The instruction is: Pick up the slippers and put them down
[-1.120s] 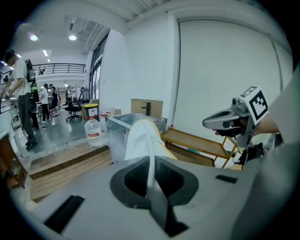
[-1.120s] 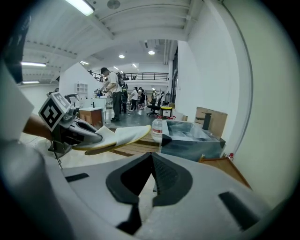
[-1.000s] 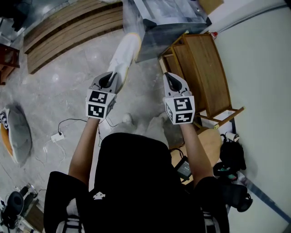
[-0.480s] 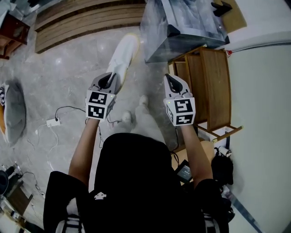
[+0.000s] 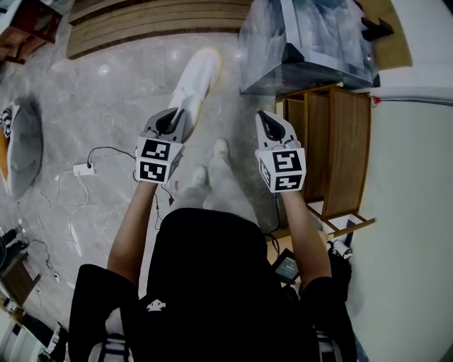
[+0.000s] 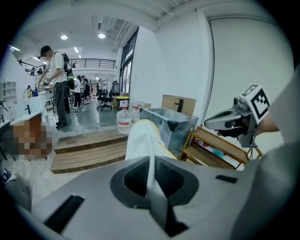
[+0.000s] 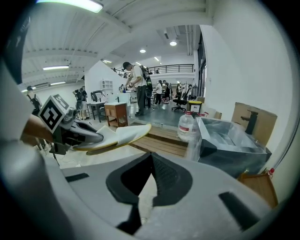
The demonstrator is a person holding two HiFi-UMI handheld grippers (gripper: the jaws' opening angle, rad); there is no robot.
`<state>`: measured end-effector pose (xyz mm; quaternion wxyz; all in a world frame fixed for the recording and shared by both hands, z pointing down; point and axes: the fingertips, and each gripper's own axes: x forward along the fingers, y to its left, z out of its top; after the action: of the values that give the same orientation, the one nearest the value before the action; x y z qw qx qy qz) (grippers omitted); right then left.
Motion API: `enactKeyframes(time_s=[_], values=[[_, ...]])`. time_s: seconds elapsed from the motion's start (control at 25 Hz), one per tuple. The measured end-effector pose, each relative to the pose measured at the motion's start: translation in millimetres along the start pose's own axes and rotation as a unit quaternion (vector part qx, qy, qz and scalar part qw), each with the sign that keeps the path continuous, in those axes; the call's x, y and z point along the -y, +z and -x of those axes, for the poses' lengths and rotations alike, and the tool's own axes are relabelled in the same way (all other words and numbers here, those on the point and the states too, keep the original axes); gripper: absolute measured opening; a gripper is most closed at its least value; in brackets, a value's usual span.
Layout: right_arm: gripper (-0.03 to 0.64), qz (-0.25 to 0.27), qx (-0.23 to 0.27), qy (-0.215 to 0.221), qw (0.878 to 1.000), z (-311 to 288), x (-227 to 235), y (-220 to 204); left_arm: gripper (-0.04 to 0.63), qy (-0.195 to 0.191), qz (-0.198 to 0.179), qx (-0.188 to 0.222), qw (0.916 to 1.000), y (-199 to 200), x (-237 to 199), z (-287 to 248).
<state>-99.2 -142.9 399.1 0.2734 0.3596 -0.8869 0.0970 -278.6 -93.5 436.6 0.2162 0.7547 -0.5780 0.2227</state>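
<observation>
A white slipper with a yellow sole edge sticks out forward from my left gripper, which is shut on its heel end. In the left gripper view the slipper rises from between the closed jaws of the left gripper. My right gripper is held level beside it, a hand's width to the right, with its jaws together and nothing between them. The right gripper view shows the right gripper shut, and at its left the left gripper carrying the slipper. No second slipper is in view.
A wooden rack stands on the floor at the right, with a clear plastic bin beyond it. Wooden steps lie ahead. A power strip with cable and a grey cushion lie at left. My feet are below the grippers.
Both grippers hold the same pose while the floor, bin and rack have slid right under them. My feet have stepped forward. The slipper stays in the left grip.
</observation>
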Motion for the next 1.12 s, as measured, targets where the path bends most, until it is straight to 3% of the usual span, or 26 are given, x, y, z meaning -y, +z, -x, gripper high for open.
enactKeyframes(time_s=[0.76,1.12], values=[[-0.012,-0.007,-0.035,0.075,0.997,-94.4,37.3,-32.0,0.02,0.054,0.04,-0.031,0.9973,-17.1,-15.5,-76.8],[-0.012,-0.008,-0.041,0.078,0.996,-135.1,40.0,-57.2,0.02,0.054,0.042,-0.032,0.9972,-44.7,-30.6,-107.5]])
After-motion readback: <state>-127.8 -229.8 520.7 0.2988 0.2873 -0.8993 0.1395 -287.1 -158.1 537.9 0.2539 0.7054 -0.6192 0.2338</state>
